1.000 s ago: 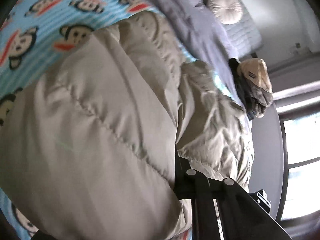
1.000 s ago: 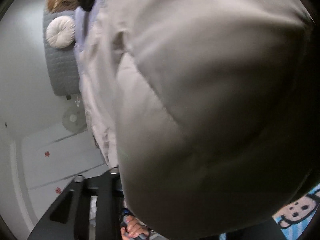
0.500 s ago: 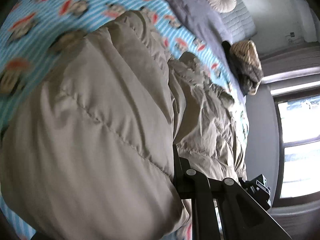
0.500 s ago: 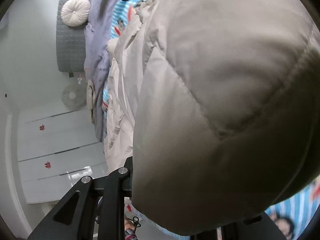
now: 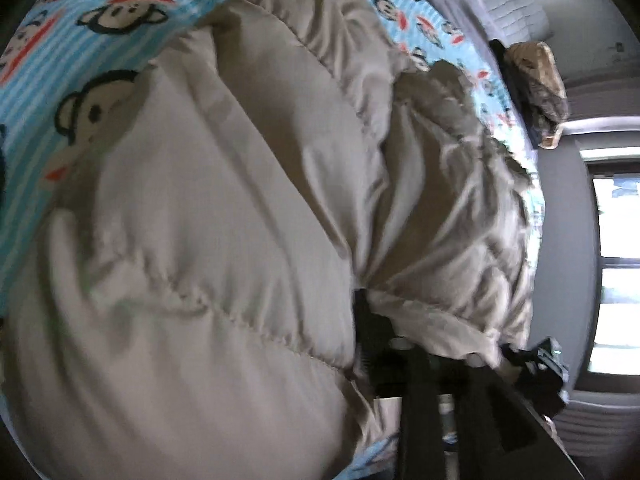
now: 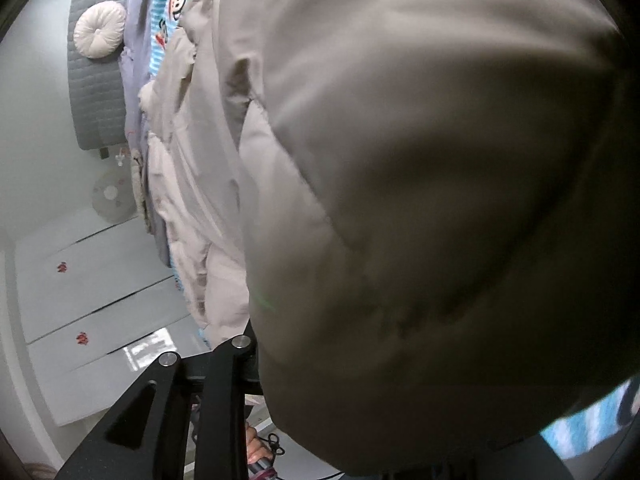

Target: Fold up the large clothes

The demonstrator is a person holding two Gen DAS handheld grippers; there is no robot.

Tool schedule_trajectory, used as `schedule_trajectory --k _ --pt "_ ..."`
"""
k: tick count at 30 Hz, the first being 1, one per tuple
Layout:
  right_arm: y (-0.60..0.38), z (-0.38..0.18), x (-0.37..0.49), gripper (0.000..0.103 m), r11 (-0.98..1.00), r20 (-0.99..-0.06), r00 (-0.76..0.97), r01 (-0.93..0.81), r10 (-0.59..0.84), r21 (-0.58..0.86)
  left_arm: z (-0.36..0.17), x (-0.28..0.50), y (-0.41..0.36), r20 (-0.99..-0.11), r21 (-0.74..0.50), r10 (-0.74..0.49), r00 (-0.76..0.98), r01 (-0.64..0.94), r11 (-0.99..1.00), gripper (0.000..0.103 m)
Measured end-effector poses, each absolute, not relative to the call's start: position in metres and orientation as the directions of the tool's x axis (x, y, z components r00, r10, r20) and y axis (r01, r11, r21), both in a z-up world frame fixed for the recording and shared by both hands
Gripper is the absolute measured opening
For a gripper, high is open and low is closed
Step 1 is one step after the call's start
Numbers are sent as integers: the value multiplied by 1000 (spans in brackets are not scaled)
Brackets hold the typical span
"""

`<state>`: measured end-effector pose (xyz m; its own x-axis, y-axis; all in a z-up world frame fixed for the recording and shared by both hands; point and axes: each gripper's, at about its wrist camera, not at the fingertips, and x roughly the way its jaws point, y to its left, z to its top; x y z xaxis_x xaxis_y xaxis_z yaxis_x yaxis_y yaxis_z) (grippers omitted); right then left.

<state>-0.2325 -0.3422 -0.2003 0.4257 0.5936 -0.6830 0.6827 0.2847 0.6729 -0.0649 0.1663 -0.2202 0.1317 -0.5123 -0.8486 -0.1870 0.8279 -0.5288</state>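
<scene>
I see the beige puffer jacket (image 5: 224,240) bunched on the monkey-print sheet (image 5: 52,32). Left gripper (image 5: 360,340) jaws have just been opening, jacket between them; pad contact unclear. Right gripper (image 6: 256,356): jacket hides the jaws, cannot tell.

We see a beige quilted jacket (image 5: 224,208) on a blue-striped sheet (image 5: 36,120) printed with cartoon monkey faces, beside a cream round cushion (image 6: 100,35) against a grey headboard (image 6: 96,96)

Monkey-print bedsheet (image 5: 120,12), round white cushion (image 6: 100,34) against grey quilted headboard (image 6: 94,100), window (image 5: 616,272), white cupboard doors (image 6: 92,280)
</scene>
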Motion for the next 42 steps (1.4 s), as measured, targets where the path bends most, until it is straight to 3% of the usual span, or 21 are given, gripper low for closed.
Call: schedule_trajectory --k 1,5,9,13,15,18,20,24,26,27,28,29,33,42 --pt "-343 -200 -233 33 296 -690 417 684 591 667 -219 -65 166 -866 -499 -482 130 -192 845 56" --pt "-346 -191 -232 42 300 -714 394 711 579 636 -201 -73 176 -894 -446 -430 122 -191 874 56" --pt "-344 -167 -238 57 404 -777 313 714 546 572 -160 -90 196 -930 -351 -325 169 -151 924 56" --pt "-342 -132 -242 57 533 -832 271 662 485 527 -129 -99 218 -945 -248 -205 255 -148 957 56" --pt "-342 -119 -246 54 574 -839 271 627 472 526 -118 -95 225 -935 -253 -202 292 -149 956 56" --pt "-331 -99 -240 33 653 -854 279 553 439 517 -121 -82 216 -930 -266 -224 292 -115 957 56" --pt "-322 -87 -240 28 676 -854 301 522 425 521 -136 -76 204 -938 -248 -220 266 -77 966 56" --pt "-299 -92 -208 28 697 -873 293 526 389 487 -181 -68 173 -979 -86 -87 182 14 996 56" --pt "-286 -98 -192 28 745 -910 239 524 338 414 -193 -69 177 -983 -103 -104 151 16 995 57" --pt "-282 -103 -188 28 759 -921 216 522 326 390 -197 -69 183 -982 -132 -131 135 -2 991 62" --pt "-281 -107 -186 28 766 -927 200 522 317 374 -198 -68 187 -983 -131 -128 130 -18 991 75" --pt "-280 -112 -185 28 775 -935 181 523 305 354 -198 -66 193 -986 -120 -115 125 -38 992 79" --pt "-279 -123 -184 28 797 -950 151 518 272 310 -187 -60 212 -984 -140 -130 126 -76 987 79" --pt "-259 -113 -165 28 835 -976 114 506 187 219 -166 -43 205 -965 -196 -196 172 16 981 79"
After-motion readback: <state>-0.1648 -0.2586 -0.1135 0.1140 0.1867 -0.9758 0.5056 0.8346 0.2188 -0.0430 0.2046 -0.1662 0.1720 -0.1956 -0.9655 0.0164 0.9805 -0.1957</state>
